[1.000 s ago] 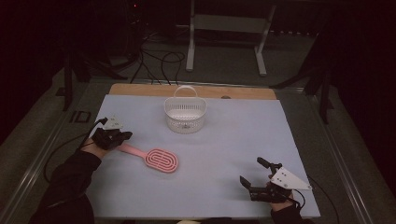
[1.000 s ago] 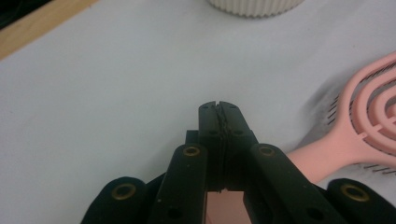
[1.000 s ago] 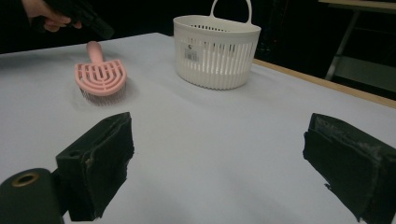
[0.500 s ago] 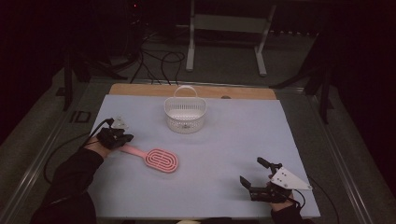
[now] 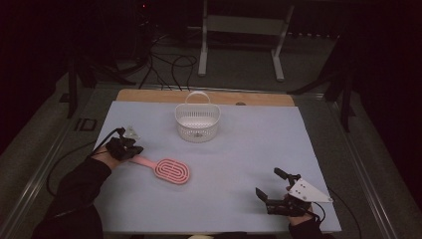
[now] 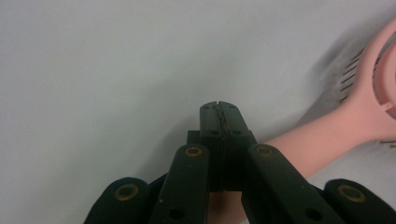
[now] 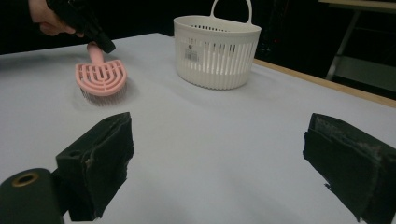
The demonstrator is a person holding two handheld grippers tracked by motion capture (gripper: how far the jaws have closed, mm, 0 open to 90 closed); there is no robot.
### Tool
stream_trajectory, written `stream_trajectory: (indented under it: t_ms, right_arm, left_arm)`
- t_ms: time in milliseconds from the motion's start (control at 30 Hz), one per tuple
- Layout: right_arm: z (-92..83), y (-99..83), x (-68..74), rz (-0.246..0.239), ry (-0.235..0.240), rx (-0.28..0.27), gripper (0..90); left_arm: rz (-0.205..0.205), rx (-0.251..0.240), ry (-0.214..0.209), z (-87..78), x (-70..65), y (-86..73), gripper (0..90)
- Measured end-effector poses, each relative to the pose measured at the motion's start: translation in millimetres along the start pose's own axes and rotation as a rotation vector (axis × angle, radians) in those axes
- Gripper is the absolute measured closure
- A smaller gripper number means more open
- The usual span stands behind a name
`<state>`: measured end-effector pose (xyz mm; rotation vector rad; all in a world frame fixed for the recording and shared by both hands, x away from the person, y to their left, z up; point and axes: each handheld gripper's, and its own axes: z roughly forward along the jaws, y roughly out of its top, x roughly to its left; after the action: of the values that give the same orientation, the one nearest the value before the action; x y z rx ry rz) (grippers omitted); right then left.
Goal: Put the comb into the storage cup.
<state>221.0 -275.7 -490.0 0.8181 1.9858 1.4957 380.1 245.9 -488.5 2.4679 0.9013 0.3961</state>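
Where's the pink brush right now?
In the high view the pink brush lies bristles-down on the table's left half, nearer the person than the white basket. Its handle end sits at the left claw.

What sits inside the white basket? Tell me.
Nothing visible: the white basket shows a bare pale floor from the high view. The right gripper view shows slatted walls, but the near wall hides the floor behind it.

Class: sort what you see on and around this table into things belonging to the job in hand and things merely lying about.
In the job: pink hairbrush, left gripper at its handle, white basket.

Lying about: right gripper resting open, cables on the floor, metal stand.
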Motion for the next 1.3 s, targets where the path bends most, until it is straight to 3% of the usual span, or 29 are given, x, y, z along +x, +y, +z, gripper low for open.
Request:
stream_trajectory:
  t_ms: [600, 1300]
  right_arm:
    - [-0.1, 0.4, -0.5, 0.001, -0.006, -0.003, 8.1]
    - [-0.2, 0.4, -0.9, 0.002, -0.011, 0.0, 8.2]
  left_arm:
    - [0.029, 0.01, -0.017, -8.9, -9.2, -5.6, 90.0]
    - [0.03, 0.023, -0.051, -15.8, -21.2, -23.2, 90.0]
